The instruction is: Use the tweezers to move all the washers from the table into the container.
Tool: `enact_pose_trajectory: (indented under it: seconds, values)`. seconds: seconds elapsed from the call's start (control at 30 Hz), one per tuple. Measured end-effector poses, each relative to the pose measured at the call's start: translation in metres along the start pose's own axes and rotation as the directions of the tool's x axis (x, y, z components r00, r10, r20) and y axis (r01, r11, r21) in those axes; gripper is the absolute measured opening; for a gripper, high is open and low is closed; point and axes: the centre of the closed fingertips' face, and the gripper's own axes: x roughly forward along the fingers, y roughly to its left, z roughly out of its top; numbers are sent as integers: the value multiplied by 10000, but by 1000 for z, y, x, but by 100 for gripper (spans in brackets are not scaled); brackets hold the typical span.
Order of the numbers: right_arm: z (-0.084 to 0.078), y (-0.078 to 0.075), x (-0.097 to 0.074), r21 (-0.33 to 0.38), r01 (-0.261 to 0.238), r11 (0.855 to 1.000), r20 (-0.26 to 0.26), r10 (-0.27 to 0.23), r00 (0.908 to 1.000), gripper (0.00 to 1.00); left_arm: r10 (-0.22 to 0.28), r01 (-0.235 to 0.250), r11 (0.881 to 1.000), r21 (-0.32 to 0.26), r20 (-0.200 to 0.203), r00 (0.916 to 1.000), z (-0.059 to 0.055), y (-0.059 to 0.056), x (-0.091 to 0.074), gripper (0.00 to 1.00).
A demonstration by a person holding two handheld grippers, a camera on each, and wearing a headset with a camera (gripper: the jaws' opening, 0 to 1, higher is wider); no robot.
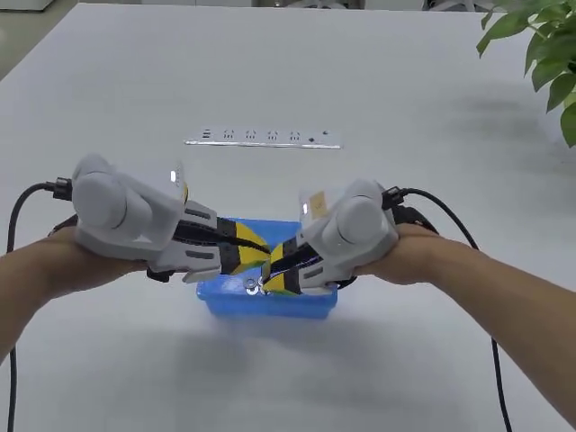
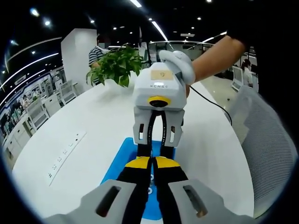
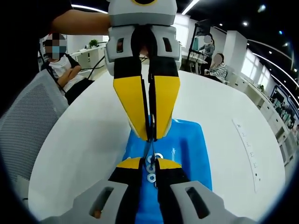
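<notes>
Two grippers face each other tip to tip over a blue container (image 1: 310, 304). My left gripper (image 1: 261, 255) comes from the left, and its yellow jaws are shut on thin metal tweezers (image 3: 150, 140). The tweezers run down between the jaws of my right gripper (image 3: 149, 164), which stand close together around their lower end. Several silver washers (image 3: 152, 177) lie in the blue container (image 3: 187, 144) under the tips, and the washers (image 1: 253, 286) also show near its front wall. From the left gripper (image 2: 153, 163), the right gripper's body (image 2: 159, 88) sits straight ahead above the container (image 2: 122, 156).
A white power strip (image 1: 263, 139) lies farther back on the white table (image 1: 405, 117). A green plant (image 1: 540, 45) stands at the back right corner. Cables trail from both grippers. People sit in the background of the gripper views.
</notes>
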Motion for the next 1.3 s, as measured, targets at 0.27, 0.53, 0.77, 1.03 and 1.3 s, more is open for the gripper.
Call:
enact_pose_trajectory:
  seconds: [0.27,0.53,0.77,1.03,1.3]
  values:
    - [6,3,-7,-4,107,9999,106,-107,9999,13,-70,69,9998,166,27,10000,8,-2,-5,6]
    - [13,8,-13,-62,227,9997,201,-226,9995,16,-99,99,9996,272,26,9999,17,-7,-9,6]
    - [20,12,-20,-135,413,9991,305,-409,9987,17,-207,203,9989,432,89,9997,27,-14,-13,6]
    - [30,17,-28,-293,576,9979,472,-562,9973,15,-328,317,9981,524,202,9993,38,-23,-20,6]
    - [37,23,-35,-356,652,9972,555,-631,9965,12,-339,321,9985,450,385,9987,45,-27,-27,6]
